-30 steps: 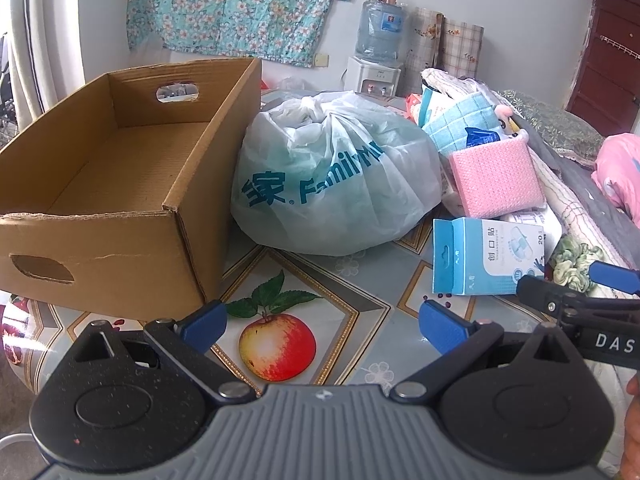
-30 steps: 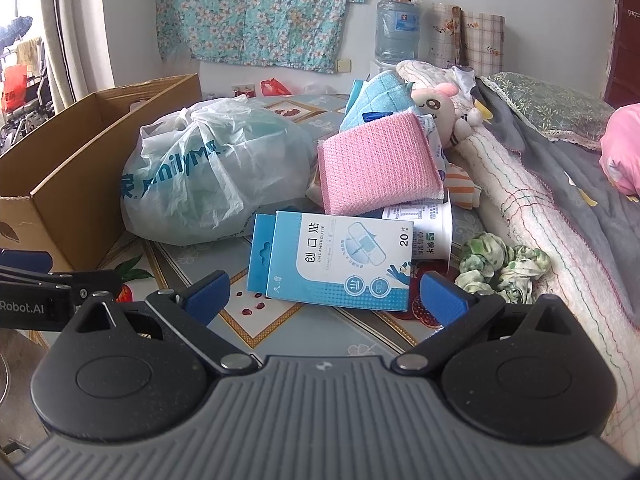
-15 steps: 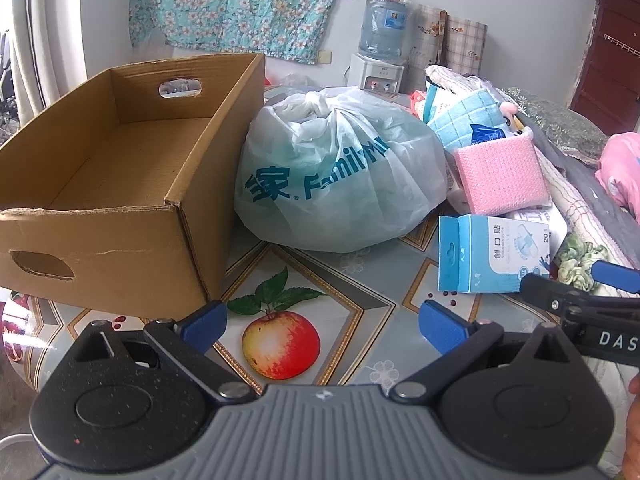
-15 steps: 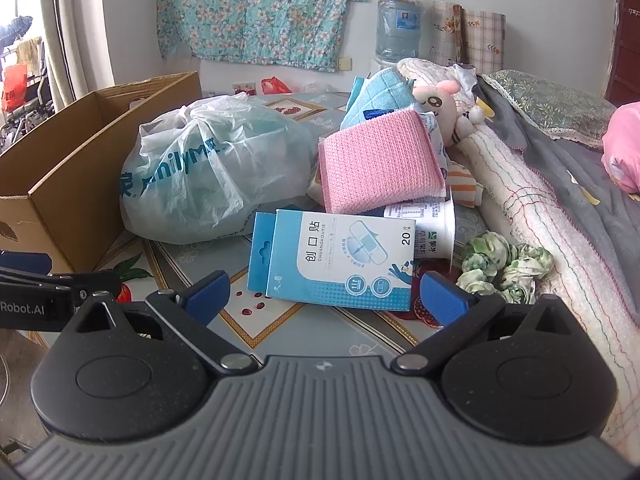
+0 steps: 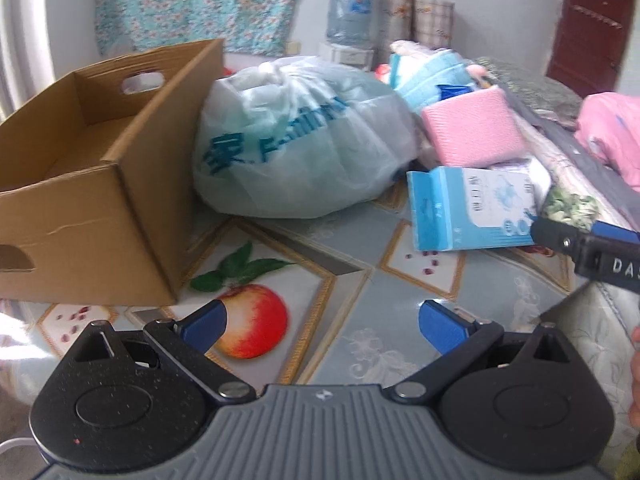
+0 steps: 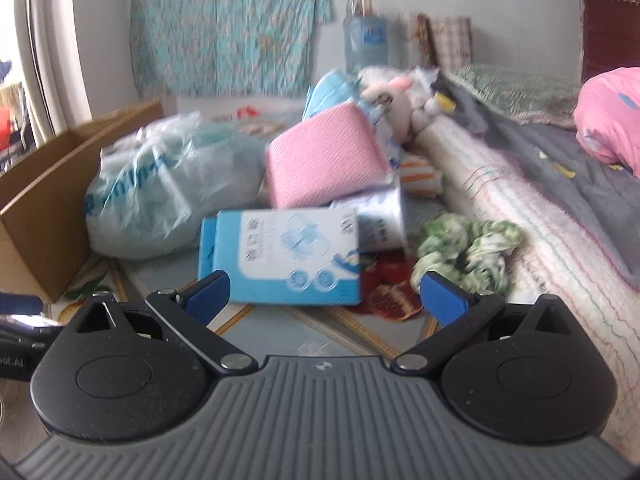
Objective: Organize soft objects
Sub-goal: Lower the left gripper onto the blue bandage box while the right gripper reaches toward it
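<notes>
- The cardboard box [image 5: 100,184] sits farthest left on the table [image 5: 352,280], open top up and nothing visible inside it; its long axis runs away from the camera, handle cut-outs in the near and far end walls. Judged from this, no soft object has been put away yet.
- The left gripper [image 5: 322,326] now rides further right and nearer the pile than a second ago, so the box has slid toward the left edge of its view; its blue fingers are spread wide and hold nothing.
- The tied plastic bag [image 5: 304,140] leans against the box's right wall, its knot on top and its bulk lying across the view.
- The blue carton [image 6: 286,256] lies flat just right of the bag, long axis roughly left to right in the right wrist view, printed face up.
- The pink sponge [image 6: 324,160] rests tilted behind the carton, its broad face toward the camera.
- The right gripper [image 6: 324,292] has pushed forward and sits closer to the carton than before, both views blurred by motion; its fingers are also spread and empty, flanking the carton's near edge without touching. This looks like the approach to a first pick.
- The green scrunchie [image 6: 468,252] lies crumpled just right of the carton, against the quilt [image 6: 532,240], with no clear long axis.
</notes>
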### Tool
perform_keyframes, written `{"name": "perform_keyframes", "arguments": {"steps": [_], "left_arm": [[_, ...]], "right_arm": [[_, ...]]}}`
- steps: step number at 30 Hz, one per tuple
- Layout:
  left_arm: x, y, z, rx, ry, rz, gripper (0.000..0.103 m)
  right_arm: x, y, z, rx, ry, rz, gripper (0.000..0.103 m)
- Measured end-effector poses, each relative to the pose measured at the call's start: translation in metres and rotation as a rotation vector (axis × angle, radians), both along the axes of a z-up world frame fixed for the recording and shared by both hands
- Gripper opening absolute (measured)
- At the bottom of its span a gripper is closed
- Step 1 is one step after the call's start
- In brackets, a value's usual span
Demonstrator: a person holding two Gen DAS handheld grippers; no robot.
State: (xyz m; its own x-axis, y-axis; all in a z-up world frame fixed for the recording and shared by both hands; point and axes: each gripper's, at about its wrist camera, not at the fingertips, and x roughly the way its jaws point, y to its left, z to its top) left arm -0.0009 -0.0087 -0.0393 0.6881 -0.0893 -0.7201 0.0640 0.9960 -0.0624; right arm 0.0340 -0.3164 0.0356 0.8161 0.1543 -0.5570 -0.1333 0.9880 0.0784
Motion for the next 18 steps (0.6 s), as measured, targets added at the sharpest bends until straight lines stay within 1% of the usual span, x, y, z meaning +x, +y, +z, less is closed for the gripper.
{"name": "perform_keyframes", "arguments": {"steps": [3,5,8,10,12,13,14,15,16,17,18], "left_arm": [[0.003,-0.005,-0.002,-0.051,-0.024,-0.06,0.103],[0.007,-0.01,-0.003,-0.071,-0.044,-0.093,0.103],[0.014,-0.021,-0.004,-0.065,-0.071,-0.131,0.102],[0.018,-0.026,-0.006,-0.056,-0.078,-0.147,0.099],[0.024,-0.032,-0.009,-0.059,-0.067,-0.171,0.095],[0.027,-0.034,-0.01,-0.07,-0.06,-0.184,0.094],[0.029,-0.036,-0.012,-0.083,-0.054,-0.195,0.091],[0.031,-0.038,-0.013,-0.095,-0.044,-0.207,0.085],[0.034,-0.041,-0.015,-0.101,-0.032,-0.225,0.082],[0.036,-0.045,-0.016,-0.101,-0.024,-0.243,0.076],[0.038,-0.049,-0.017,-0.097,-0.021,-0.254,0.073]], "right_arm": [[0.005,-0.014,0.003,0.027,-0.025,-0.013,0.102],[0.013,-0.022,0.007,0.076,-0.033,-0.011,0.102],[0.031,-0.035,0.011,0.198,-0.031,0.001,0.102],[0.045,-0.038,0.009,0.254,-0.018,0.016,0.101],[0.06,-0.035,0.005,0.266,0.008,0.011,0.095],[0.067,-0.034,0.002,0.269,0.021,0.008,0.087],[0.073,-0.033,-0.001,0.274,0.043,0.002,0.083],[0.078,-0.033,-0.004,0.281,0.063,-0.008,0.08],[0.081,-0.033,-0.009,0.296,0.08,-0.012,0.074],[0.083,-0.033,-0.013,0.309,0.097,-0.012,0.071],[0.085,-0.033,-0.016,0.316,0.116,-0.015,0.069]]}}
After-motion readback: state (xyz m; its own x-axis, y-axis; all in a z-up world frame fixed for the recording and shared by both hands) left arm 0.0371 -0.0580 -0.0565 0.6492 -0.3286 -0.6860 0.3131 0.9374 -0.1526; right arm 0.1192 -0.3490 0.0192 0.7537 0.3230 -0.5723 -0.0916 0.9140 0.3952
